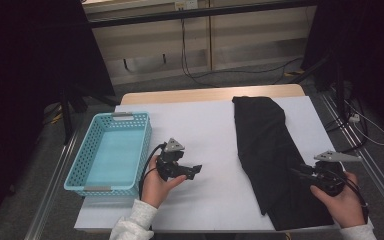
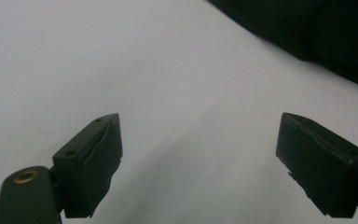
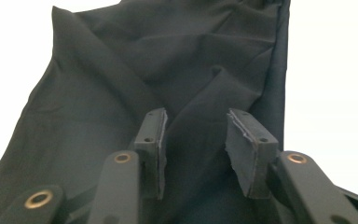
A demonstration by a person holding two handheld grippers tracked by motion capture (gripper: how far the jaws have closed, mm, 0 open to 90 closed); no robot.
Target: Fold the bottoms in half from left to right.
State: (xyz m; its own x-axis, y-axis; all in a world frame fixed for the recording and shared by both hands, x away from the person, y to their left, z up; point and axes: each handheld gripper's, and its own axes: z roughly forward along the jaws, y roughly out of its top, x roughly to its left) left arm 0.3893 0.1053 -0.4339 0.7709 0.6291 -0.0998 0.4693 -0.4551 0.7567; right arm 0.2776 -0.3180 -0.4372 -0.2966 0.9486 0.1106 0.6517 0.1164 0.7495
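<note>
A long black cloth [image 1: 265, 145] lies folded lengthwise on the right half of the white table cover [image 1: 200, 125], running from the far side to the near edge. My right gripper [image 1: 298, 171] rests low over its near part, held by a hand. In the right gripper view the jaws [image 3: 196, 135] stand a little apart with a raised crease of the cloth [image 3: 121, 70] between them, and the pads do not press on it. My left gripper [image 1: 195, 171] is held over bare white cover left of the cloth. Its jaws [image 2: 200, 158] stand wide open, with the cloth's edge [image 2: 317, 32] ahead.
A light blue perforated basket [image 1: 145, 145] with nothing in it stands at the table's left edge, close to the left hand. The wooden table edge [image 1: 210, 94] shows at the far side. Dark stands and cables surround the table on the floor.
</note>
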